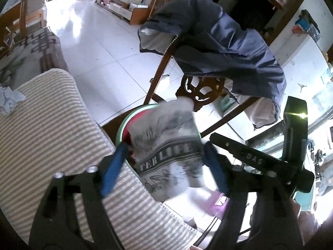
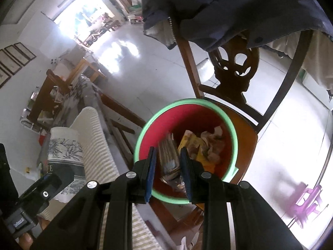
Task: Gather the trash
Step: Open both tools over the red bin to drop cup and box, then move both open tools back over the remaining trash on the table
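A paper cup (image 1: 166, 162) with a blue flower print hangs tilted between the blue pads of my left gripper (image 1: 166, 145), above the red bin's green rim (image 1: 124, 123). A thin gap shows beside the left pad, so the jaws stand open around the cup (image 2: 64, 143). In the right wrist view my right gripper (image 2: 168, 149) is shut on a crumpled silvery-brown wrapper (image 2: 168, 160) over the bin's mouth. The red bin (image 2: 208, 102) stands on a wooden chair seat and holds a yellow packet (image 2: 193, 143) and crumpled paper (image 2: 212, 143).
A blue jacket (image 1: 224, 41) drapes over the carved chair back (image 2: 235, 70). A striped cloth (image 1: 52, 129) covers the surface at the left, with crumpled paper (image 1: 9, 100) on it. A purple stool (image 2: 308, 200) stands on the white tile floor at the right.
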`<act>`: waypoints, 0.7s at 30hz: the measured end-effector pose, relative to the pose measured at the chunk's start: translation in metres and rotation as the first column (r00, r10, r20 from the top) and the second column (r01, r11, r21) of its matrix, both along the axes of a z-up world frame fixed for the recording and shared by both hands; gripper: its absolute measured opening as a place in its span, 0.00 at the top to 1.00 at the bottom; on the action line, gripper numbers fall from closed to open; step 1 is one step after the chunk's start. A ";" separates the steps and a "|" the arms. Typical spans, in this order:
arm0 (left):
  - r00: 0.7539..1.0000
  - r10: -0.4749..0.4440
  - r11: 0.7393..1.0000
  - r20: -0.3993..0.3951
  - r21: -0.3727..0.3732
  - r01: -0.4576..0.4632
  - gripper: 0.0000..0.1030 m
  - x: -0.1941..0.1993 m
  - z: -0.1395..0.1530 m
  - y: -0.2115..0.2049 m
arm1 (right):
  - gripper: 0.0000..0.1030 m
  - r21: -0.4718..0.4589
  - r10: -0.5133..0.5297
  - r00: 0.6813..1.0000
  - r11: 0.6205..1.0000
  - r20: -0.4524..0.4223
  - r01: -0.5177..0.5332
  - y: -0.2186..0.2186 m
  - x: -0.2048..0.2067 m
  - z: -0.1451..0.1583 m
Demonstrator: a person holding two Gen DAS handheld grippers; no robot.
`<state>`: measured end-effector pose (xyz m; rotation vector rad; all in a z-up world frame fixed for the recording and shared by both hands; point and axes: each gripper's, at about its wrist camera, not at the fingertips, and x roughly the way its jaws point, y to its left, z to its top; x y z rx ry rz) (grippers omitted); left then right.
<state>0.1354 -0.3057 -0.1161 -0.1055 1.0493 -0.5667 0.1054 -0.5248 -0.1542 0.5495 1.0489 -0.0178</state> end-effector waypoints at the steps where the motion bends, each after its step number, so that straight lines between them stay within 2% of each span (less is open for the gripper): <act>1: 1.000 0.004 1.000 0.004 0.000 -0.004 0.15 0.001 -0.001 0.000 | 0.74 -0.003 0.004 1.000 1.000 -0.004 -0.004 0.000 0.002 -0.002; 3: 1.000 0.023 1.000 0.005 0.009 -0.023 0.12 0.003 -0.002 0.004 | 0.64 -0.004 0.014 1.000 1.000 -0.015 -0.014 0.000 0.009 -0.006; 4: 0.999 0.033 0.999 0.004 0.014 -0.033 0.11 0.005 -0.002 0.007 | 0.53 -0.003 0.015 1.000 1.000 -0.019 -0.015 0.000 0.012 -0.008; 5: 0.999 0.052 0.998 0.005 0.021 -0.052 0.11 0.007 -0.003 0.012 | 0.46 -0.002 0.011 1.000 1.000 -0.017 -0.011 0.000 0.014 -0.009; 8: 0.991 0.127 0.990 0.035 0.059 -0.129 0.11 0.010 -0.001 0.044 | 0.40 -0.008 0.033 0.999 0.999 -0.005 -0.033 0.011 0.022 -0.007; 11: 0.967 0.238 0.959 0.095 0.138 -0.249 0.10 0.013 0.000 0.090 | 0.38 -0.017 0.095 0.995 0.995 0.010 -0.095 0.035 0.036 -0.003; 13: 0.937 0.326 0.920 0.123 0.187 -0.345 0.09 0.017 -0.001 0.130 | 0.37 -0.020 0.140 0.990 0.990 0.020 -0.140 0.053 0.044 0.000; 15: 0.892 0.425 0.857 0.154 0.248 -0.451 0.08 0.021 -0.003 0.180 | 0.37 -0.017 0.207 0.978 0.978 0.030 -0.206 0.082 0.057 0.003; 16: 0.861 0.481 0.817 0.163 0.273 -0.508 0.08 0.023 -0.005 0.211 | 0.36 -0.015 0.229 0.973 0.973 0.032 -0.229 0.092 0.063 0.003; 17: 0.843 0.513 0.793 0.166 0.284 -0.538 0.07 0.025 -0.007 0.229 | 0.33 -0.013 0.265 0.964 0.964 0.038 -0.264 0.110 0.070 0.004; 19: 0.794 0.582 0.724 0.173 0.334 -0.604 0.06 0.030 -0.015 0.275 | 0.29 -0.012 0.317 0.947 0.948 0.051 -0.317 0.137 0.080 0.007; 21: 0.767 0.619 0.685 0.171 0.360 -0.633 0.06 0.036 -0.022 0.303 | 0.27 -0.014 0.395 0.917 0.919 0.063 -0.395 0.176 0.095 0.012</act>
